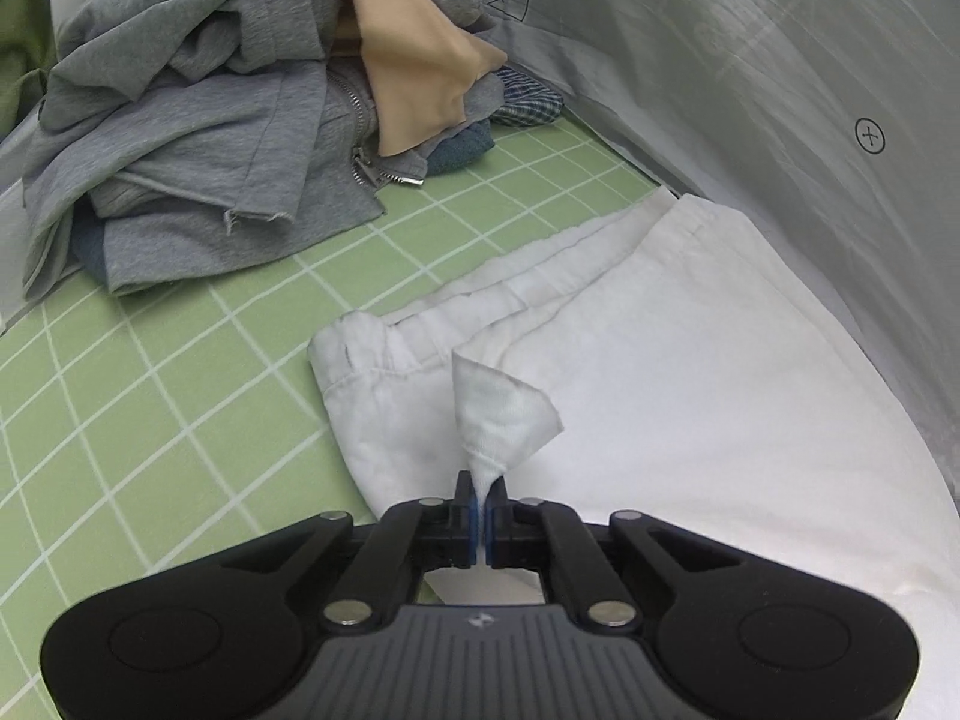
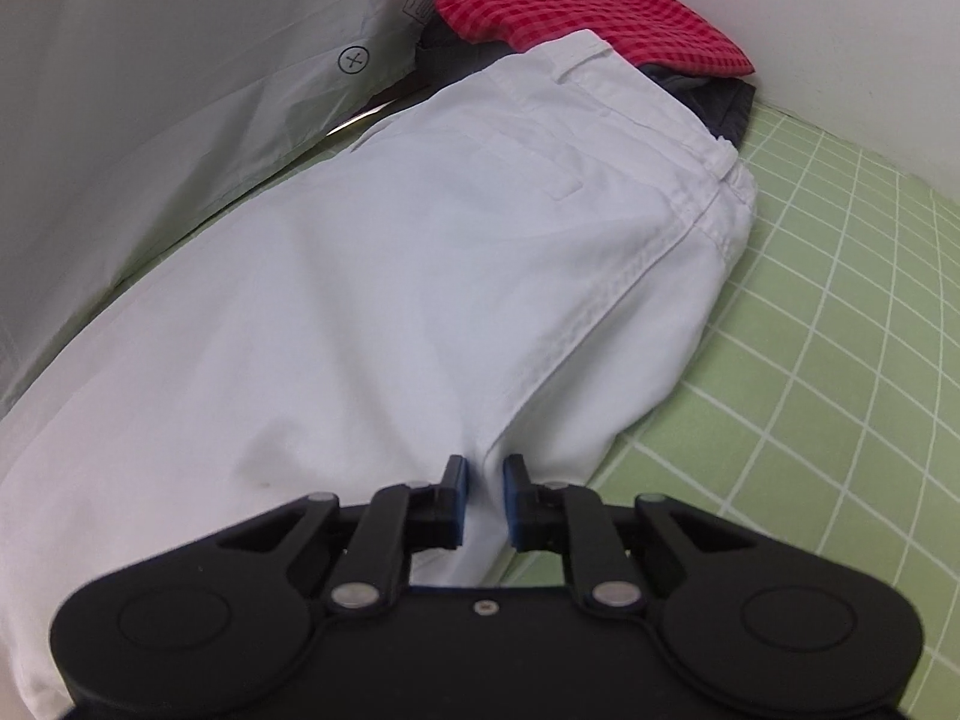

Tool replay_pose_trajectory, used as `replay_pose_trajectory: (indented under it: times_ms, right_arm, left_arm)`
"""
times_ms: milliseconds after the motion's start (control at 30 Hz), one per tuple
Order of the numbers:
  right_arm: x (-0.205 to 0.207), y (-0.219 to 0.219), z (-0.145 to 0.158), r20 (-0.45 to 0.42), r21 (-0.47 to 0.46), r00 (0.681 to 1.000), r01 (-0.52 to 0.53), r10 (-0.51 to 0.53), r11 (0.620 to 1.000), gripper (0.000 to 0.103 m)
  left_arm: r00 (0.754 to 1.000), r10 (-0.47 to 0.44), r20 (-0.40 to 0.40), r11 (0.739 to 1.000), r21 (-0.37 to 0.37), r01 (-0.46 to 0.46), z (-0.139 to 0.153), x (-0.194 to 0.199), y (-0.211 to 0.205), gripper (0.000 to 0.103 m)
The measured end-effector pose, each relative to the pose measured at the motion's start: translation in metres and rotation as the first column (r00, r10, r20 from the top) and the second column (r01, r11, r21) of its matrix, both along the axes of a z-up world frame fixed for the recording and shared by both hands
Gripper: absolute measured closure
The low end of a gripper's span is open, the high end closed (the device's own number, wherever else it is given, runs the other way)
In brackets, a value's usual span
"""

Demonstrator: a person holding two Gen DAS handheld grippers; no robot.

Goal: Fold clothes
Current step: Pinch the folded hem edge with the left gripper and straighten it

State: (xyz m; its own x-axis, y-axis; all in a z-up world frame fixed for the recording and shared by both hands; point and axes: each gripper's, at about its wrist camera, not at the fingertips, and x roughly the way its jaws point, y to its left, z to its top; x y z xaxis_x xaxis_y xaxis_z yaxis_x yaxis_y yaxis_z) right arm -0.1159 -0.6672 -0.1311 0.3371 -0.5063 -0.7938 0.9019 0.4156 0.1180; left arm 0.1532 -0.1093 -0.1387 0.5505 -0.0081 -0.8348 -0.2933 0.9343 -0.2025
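White trousers (image 1: 690,360) lie stretched across a green gridded sheet (image 1: 150,390). In the left wrist view their leg ends (image 1: 360,348) lie ahead, and my left gripper (image 1: 482,483) is shut on a pinched-up corner of the white cloth (image 1: 504,414), which stands up in a twisted peak. The right wrist view looks along the trousers (image 2: 390,270) to the waistband (image 2: 600,54) and back pocket at the far end. My right gripper (image 2: 485,468) is shut on a raised fold of the trousers near their right edge, the cloth filling the narrow gap between the pads.
A heap of grey garments (image 1: 210,150) with a tan piece (image 1: 414,60) and a blue checked one (image 1: 528,102) sits far left. A grey plastic sheet (image 1: 780,90) rises along the trousers. A red checked garment (image 2: 570,12) on dark clothes (image 2: 726,102) lies beyond the waistband by a white wall.
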Motion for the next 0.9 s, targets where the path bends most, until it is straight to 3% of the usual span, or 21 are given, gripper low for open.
replay_pose_trajectory:
  times_ms: [233, 400, 533, 700, 800, 833, 867, 900]
  right_arm:
    - [-0.033, -0.005, 0.002, -0.011, -0.007, 0.997, -0.080, 0.080, 0.997, 0.091]
    - [-0.057, 0.002, 0.003, -0.018, -0.009, 0.993, -0.119, 0.119, 0.993, 0.091]
    - [-0.060, 0.010, 0.007, -0.062, -0.013, 0.985, -0.164, 0.163, 0.986, 0.089]
    - [-0.058, 0.031, 0.015, -0.104, -0.011, 0.975, -0.197, 0.195, 0.980, 0.081]
    - [-0.059, 0.054, 0.018, -0.138, -0.036, 0.969, -0.211, 0.204, 0.977, 0.068]
    - [-0.059, 0.063, 0.019, -0.139, -0.035, 0.966, -0.225, 0.218, 0.974, 0.053]
    - [-0.061, 0.071, 0.020, -0.117, -0.028, 0.964, -0.244, 0.240, 0.969, 0.029]
    - [-0.063, 0.079, 0.021, -0.089, -0.026, 0.962, -0.260, 0.257, 0.965, 0.022]
  left_arm:
    - [0.999, 0.033, -0.026, 0.996, -0.077, -0.035, 0.000, -0.093, 0.041, 0.099]
    - [0.999, 0.017, -0.043, 0.997, -0.080, -0.021, 0.007, -0.150, 0.068, 0.099]
    - [0.999, 0.033, -0.033, 0.994, -0.101, -0.036, 0.013, -0.173, 0.088, 0.091]
    - [0.999, 0.042, -0.011, 0.998, -0.052, -0.042, 0.026, -0.175, 0.097, 0.085]
    - [1.000, 0.003, -0.007, 0.999, -0.032, -0.003, 0.031, -0.171, 0.100, 0.083]
    - [1.000, -0.012, -0.007, 0.999, -0.032, 0.012, 0.031, -0.169, 0.101, 0.083]
    - [1.000, -0.023, -0.008, 0.999, -0.031, 0.023, 0.031, -0.168, 0.101, 0.084]
    - [0.999, -0.034, -0.010, 0.999, -0.032, 0.034, 0.030, -0.167, 0.101, 0.084]
